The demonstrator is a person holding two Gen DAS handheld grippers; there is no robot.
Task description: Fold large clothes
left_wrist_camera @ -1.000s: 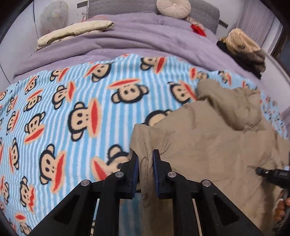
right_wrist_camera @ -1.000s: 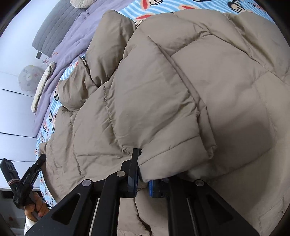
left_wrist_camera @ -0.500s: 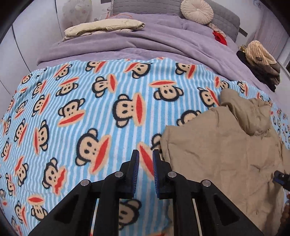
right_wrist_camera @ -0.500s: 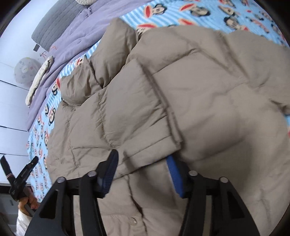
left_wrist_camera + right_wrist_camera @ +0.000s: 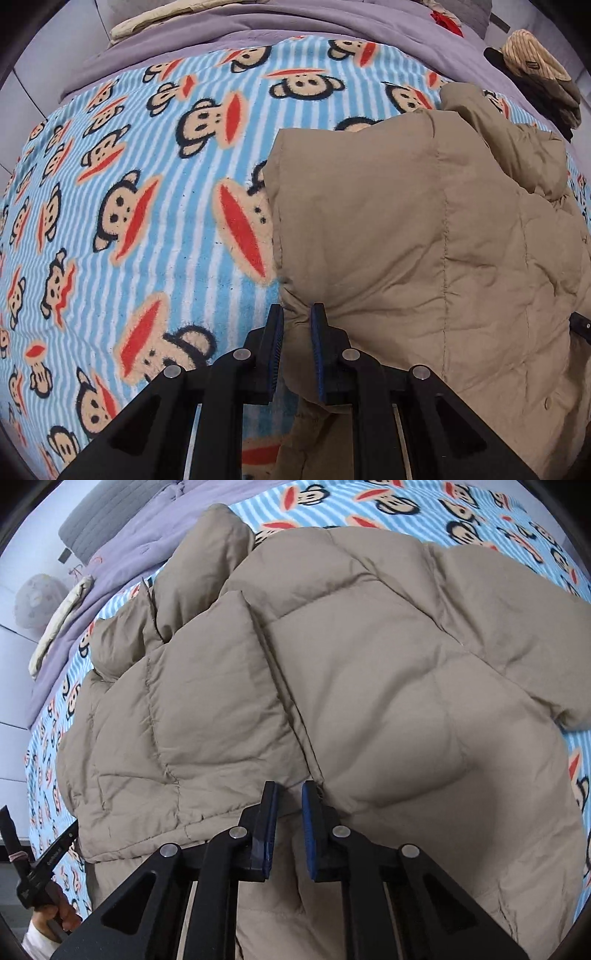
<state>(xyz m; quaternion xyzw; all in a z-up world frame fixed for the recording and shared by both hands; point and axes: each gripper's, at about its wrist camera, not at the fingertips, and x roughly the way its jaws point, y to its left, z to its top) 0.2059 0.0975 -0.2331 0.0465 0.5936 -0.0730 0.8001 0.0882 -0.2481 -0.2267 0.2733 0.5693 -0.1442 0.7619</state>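
Tan puffer jacket [image 5: 369,672] spread on the monkey-print blanket [image 5: 140,206]. Left gripper [image 5: 297,314] clenched on the jacket's edge fabric. Right gripper [image 5: 289,788] just closing, pinching the jacket's front flap by the hem.

The jacket [image 5: 424,229] lies on the blanket [image 5: 147,184] covering the bed; a quilt [image 5: 258,26] lies behind.
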